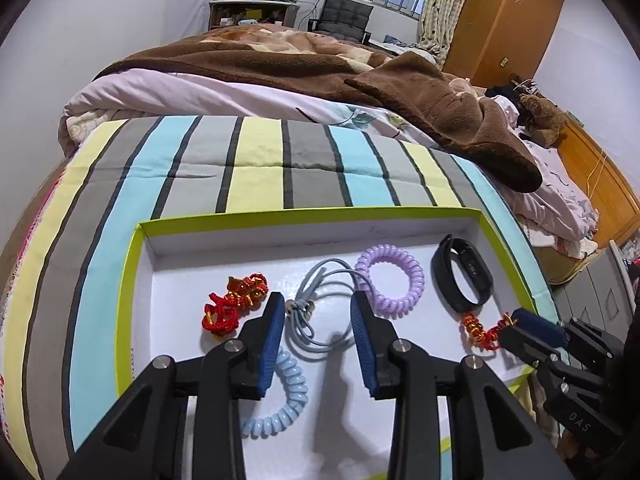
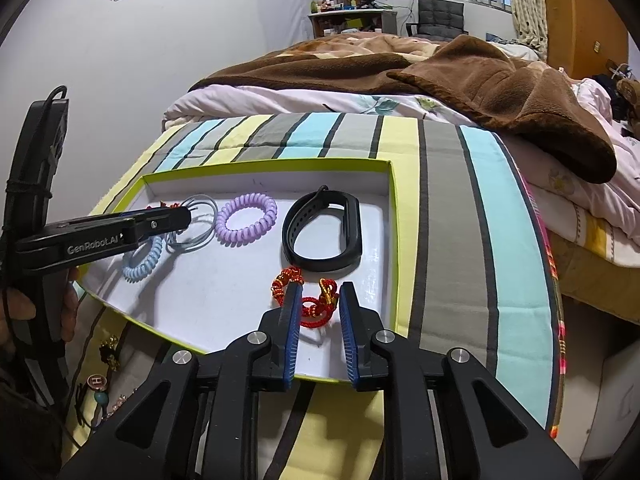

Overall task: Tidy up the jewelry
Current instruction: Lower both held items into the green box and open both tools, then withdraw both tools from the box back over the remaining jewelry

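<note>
A shallow white tray with a green rim (image 1: 308, 213) (image 2: 394, 216) lies on a striped bedspread. In it are a red-and-gold knotted bracelet (image 1: 234, 308), a grey cord loop (image 1: 320, 312) (image 2: 198, 224), a lilac spiral band (image 1: 390, 280) (image 2: 246, 219), a pale blue spiral band (image 1: 286, 400) (image 2: 144, 260), a black fitness band (image 1: 462, 276) (image 2: 322, 232) and a second red-and-gold bracelet (image 1: 480, 330) (image 2: 310, 302). My left gripper (image 1: 318, 306) (image 2: 188, 212) is open over the grey cord. My right gripper (image 2: 320, 294) (image 1: 516, 316) is open, its jaws either side of the second red bracelet.
The striped bedspread (image 1: 260, 164) (image 2: 460, 208) surrounds the tray. A brown blanket (image 1: 420, 92) and pink quilt lie behind. Loose trinkets (image 2: 100, 380) lie off the tray's near left corner. A wooden wardrobe (image 1: 504, 20) stands at the far right.
</note>
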`<state>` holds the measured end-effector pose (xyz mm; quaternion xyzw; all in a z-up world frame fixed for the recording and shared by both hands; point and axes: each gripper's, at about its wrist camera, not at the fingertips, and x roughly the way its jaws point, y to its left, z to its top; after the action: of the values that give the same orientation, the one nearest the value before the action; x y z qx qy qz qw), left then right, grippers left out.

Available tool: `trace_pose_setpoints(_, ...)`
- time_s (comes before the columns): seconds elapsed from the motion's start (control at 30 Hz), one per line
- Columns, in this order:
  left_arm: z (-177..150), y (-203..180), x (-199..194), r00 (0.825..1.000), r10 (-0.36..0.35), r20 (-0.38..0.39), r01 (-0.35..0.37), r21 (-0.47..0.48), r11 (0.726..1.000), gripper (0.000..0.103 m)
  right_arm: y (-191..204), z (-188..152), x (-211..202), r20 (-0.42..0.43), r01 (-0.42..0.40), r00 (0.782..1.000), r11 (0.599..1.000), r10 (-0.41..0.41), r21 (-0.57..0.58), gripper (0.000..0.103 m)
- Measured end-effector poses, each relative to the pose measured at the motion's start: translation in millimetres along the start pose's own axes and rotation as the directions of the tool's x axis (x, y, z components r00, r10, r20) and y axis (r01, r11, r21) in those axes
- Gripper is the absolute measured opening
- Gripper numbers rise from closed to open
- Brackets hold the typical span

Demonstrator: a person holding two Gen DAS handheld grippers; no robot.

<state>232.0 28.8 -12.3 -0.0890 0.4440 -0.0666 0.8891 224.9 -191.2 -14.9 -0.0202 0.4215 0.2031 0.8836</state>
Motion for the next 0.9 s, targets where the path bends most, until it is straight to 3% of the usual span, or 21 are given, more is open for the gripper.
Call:
trace_pose_setpoints(0.03, -0.7, -0.4, -1.8, 1.0, 0.0, 0.001, 0.0, -0.002, 1.0, 0.036, -0.2, -0.3, -1.4, 0.006, -0.014, 1.0, 1.0, 0.014, 0.002, 0.039)
trace_pose_setpoints(0.07, -1.5, -1.5, -3.8, 1.0, -0.001, 0.005, 0.001, -0.001, 1.0, 0.036, 0.1, -0.6, -3.0, 0.008, -0.02, 1.0, 1.0, 0.02, 0.004, 0.041)
trace_pose_setpoints(0.5, -17.2, -9.2, -48.6, 0.998, -0.032, 0.057, 0.031, 0.017, 0.999, 0.038, 8.7, -7.9, -32.6, 0.056, -0.022, 0.998, 1.0, 0.021, 0.017, 0.041)
trace_pose_setpoints(0.9, -70.6, 3.7, -96.1, 0.994, -0.042, 0.101, 0.047, -0.041, 0.998, 0.039, 30.4, -48.3, -61.0, 0.057, -0.109, 0.993, 0.993, 0.106, 0.041, 0.041)
